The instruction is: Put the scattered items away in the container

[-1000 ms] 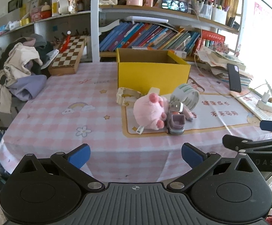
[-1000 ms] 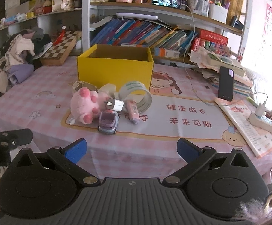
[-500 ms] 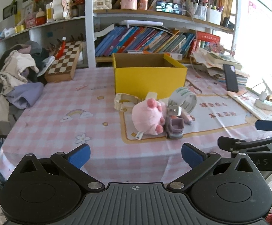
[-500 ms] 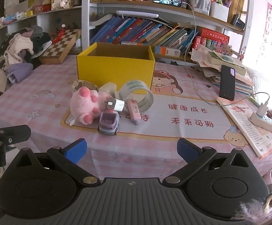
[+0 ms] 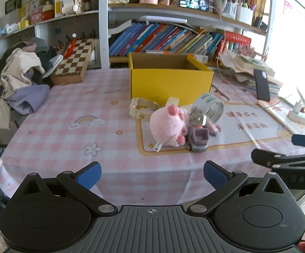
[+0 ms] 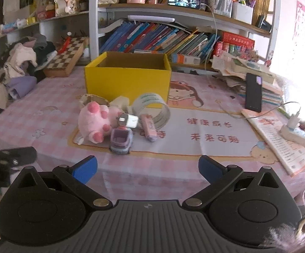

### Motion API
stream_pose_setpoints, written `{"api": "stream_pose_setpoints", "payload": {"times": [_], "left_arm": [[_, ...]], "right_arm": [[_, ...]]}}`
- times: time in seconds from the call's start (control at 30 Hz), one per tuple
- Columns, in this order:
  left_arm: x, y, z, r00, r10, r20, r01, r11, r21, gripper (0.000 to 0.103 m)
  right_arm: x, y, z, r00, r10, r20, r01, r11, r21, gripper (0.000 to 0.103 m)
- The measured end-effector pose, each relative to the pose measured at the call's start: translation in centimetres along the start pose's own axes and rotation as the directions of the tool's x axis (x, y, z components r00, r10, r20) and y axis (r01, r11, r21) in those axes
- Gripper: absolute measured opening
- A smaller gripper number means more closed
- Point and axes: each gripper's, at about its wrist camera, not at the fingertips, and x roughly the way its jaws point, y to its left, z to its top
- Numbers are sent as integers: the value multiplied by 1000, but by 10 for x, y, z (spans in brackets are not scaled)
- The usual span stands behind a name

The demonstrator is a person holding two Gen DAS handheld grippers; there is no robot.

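Observation:
An open yellow box (image 5: 170,82) (image 6: 127,80) stands mid-table. In front of it lie a pink plush pig (image 5: 168,125) (image 6: 94,122), a purple toy car (image 5: 198,140) (image 6: 120,140), a white charger plug (image 6: 129,120), a pink eraser-like stick (image 6: 149,127), a roll of clear tape (image 5: 210,107) (image 6: 152,108) and a cream strap (image 5: 138,107). My left gripper (image 5: 152,174) is open and empty at the table's near edge. My right gripper (image 6: 147,167) is open and empty, also short of the items.
A clothes pile (image 5: 19,80) and a chessboard (image 5: 74,61) sit at the left. A black phone (image 6: 253,92), stacked papers, a booklet (image 6: 278,143) and a power strip (image 6: 295,132) lie at the right. Bookshelves stand behind the table.
Both grippers have drawn back a little and risen slightly; the items look smaller and farther. Nothing on the table has moved.

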Motion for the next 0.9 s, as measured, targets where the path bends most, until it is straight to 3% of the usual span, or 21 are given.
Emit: {"api": "stream_pose_setpoints", "payload": {"times": [0.9], "left_arm": [[-3, 6, 1, 1000, 0, 7, 0, 1000, -2, 103]], "right_arm": [[2, 4, 1, 999, -36, 1, 36, 999, -12, 103]]}}
